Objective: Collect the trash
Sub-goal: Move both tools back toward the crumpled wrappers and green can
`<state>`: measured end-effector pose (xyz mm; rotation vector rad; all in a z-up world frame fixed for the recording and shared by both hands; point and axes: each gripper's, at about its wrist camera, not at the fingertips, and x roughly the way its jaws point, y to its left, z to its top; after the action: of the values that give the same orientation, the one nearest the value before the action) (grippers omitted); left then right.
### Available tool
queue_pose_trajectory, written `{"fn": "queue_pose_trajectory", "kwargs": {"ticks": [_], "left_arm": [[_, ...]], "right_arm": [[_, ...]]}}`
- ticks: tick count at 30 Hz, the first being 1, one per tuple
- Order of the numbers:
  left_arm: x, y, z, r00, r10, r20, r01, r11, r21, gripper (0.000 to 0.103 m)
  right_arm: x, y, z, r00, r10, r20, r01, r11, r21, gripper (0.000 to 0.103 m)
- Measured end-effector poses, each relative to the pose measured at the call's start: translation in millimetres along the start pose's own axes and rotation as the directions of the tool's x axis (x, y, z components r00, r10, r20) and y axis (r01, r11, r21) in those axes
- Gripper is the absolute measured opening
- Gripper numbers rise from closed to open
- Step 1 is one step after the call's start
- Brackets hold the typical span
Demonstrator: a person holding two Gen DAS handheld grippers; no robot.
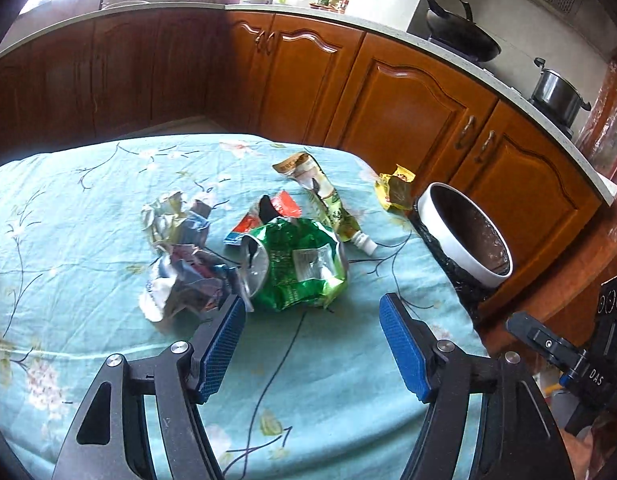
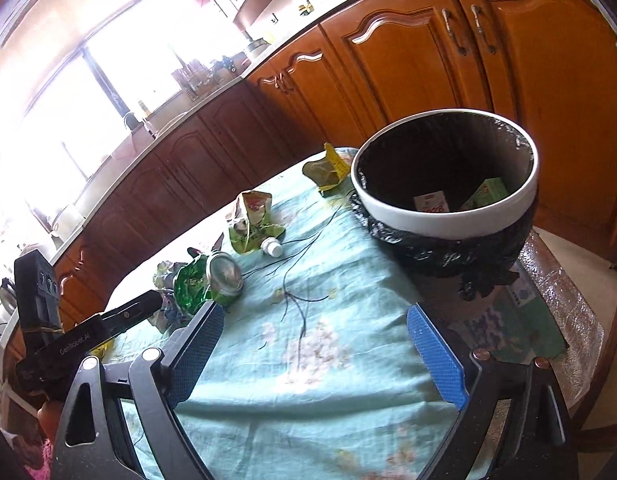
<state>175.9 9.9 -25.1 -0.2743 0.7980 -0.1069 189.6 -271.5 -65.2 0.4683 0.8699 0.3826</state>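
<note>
Trash lies on a light blue flowered tablecloth [image 1: 88,240]. A crushed green can [image 1: 296,264] sits in the middle, also in the right wrist view [image 2: 212,280]. Crumpled silvery wrappers [image 1: 180,252] lie to its left, a red wrapper [image 1: 268,212] behind it, a green spouted pouch [image 1: 328,204] [image 2: 252,220] to its right, and a yellow wrapper [image 1: 396,188] [image 2: 328,168] by the bin. The white-rimmed bin [image 1: 456,236] [image 2: 448,220] has a black liner and holds some packets. My left gripper [image 1: 312,308] is open just before the can. My right gripper [image 2: 314,312] is open and empty near the bin.
Wooden kitchen cabinets [image 1: 408,96] and a counter with a wok [image 1: 464,32] and a pot [image 1: 556,92] run behind the table. The table's right edge [image 2: 560,300] has a shiny plastic cover. The left gripper's body [image 2: 68,332] shows at the left of the right wrist view.
</note>
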Motion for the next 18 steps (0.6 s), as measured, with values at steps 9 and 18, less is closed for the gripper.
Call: {"fn": "queue_pose_trajectory", "kwargs": {"ticks": [9, 18], "left_arm": [[-27.1, 33.4, -8.2, 0.999, 0.034, 0.023, -0.032, 0.998, -0.056, 0.069], [-30.0, 59.3, -10.8, 0.998, 0.062, 0.012, -0.060, 0.993, -0.100, 0.069]], "right_arm": [[21.8, 43.4, -4.5, 0.998, 0.044, -0.041, -0.046, 0.997, -0.065, 0.094], [43.0, 68.7, -2.2, 0.996, 0.058, -0.074, -0.065, 0.993, -0.097, 0.094]]}}
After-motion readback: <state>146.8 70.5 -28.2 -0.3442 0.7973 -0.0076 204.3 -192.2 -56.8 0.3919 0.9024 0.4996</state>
